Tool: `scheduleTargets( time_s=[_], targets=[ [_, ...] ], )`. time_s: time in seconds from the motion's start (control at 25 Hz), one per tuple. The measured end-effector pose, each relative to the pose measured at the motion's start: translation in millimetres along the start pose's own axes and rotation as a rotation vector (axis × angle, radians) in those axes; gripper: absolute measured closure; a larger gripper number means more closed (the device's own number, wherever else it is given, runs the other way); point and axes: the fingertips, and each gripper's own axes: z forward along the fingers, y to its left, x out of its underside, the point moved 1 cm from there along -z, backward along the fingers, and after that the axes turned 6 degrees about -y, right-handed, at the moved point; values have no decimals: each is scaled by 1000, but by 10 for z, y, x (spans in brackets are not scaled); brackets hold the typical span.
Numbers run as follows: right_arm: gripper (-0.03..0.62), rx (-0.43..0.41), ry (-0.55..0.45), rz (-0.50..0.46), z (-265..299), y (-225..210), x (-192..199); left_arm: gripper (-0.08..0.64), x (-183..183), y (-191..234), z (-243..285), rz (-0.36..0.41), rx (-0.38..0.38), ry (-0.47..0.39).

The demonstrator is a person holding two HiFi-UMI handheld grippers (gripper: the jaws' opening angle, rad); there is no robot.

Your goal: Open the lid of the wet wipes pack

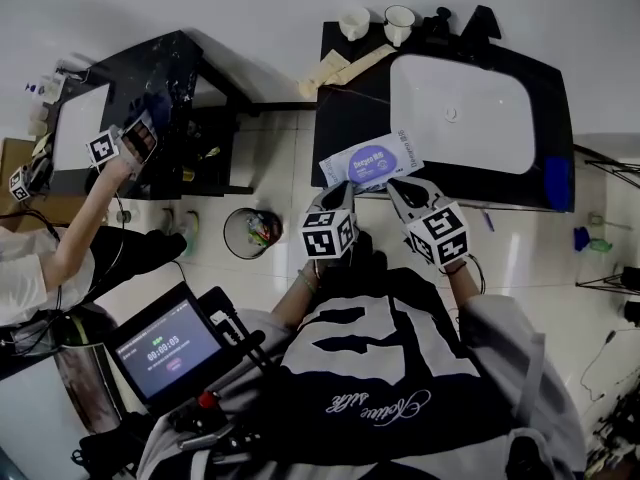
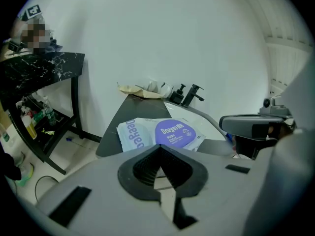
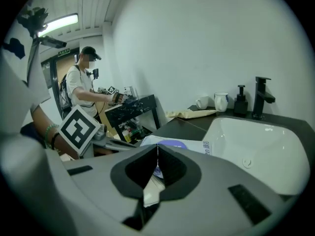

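Black counter [image 1: 350, 108], upper centre, carries the pale-blue plastic wet wipes pack [image 1: 338, 166] beside the white basin [image 1: 460, 98]. Purple oval lid [image 1: 375, 158] lies flat. Both left gripper [image 1: 340, 196] and right gripper [image 1: 400, 188] are pressed together, empty. I'd pin the pack, then catch the lid's edge.

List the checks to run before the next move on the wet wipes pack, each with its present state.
1. Pale blue soft plastic wet wipes pack lies flat on the black countertop: ok.
2. Purple oval lid faces up and looks shut: ok.
3. Left gripper close to the pack: ok.
4. Left gripper's fingers apart for a grasp: not ok, shut and empty.
5. Right gripper fingers apart: not ok, shut and empty.
6. Lid's lifting tab located: cannot tell.
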Motion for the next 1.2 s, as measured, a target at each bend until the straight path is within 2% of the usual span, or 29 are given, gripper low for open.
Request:
scheduleTargets(
  time_s=[0.08, 0.12, 0.56, 0.76, 0.84, 1.0, 1.2],
  targets=[
    [589, -25, 39, -66, 68, 1, 19, 561, 23, 11, 23, 5, 6, 14],
    [560, -37, 58, -99, 91, 1, 36, 561, 35, 9, 30, 7, 11, 20],
    [552, -151, 278, -495, 542, 24, 180, 561, -215, 316, 210, 22, 12, 44],
    [552, -226, 343, -639, 669, 62, 263, 561, -147, 276, 149, 18, -1, 69],
    [552, -258, 385, -724, 710, 84, 301, 561, -119, 277, 113, 6, 11, 81],
    [552, -302, 450, -868, 744, 92, 369, 561, -81, 280, 110, 33, 35, 108],
    [552, -342, 492, -1000, 793, 130, 457, 561, -23, 272, 121, -5, 36, 112]
  ],
)
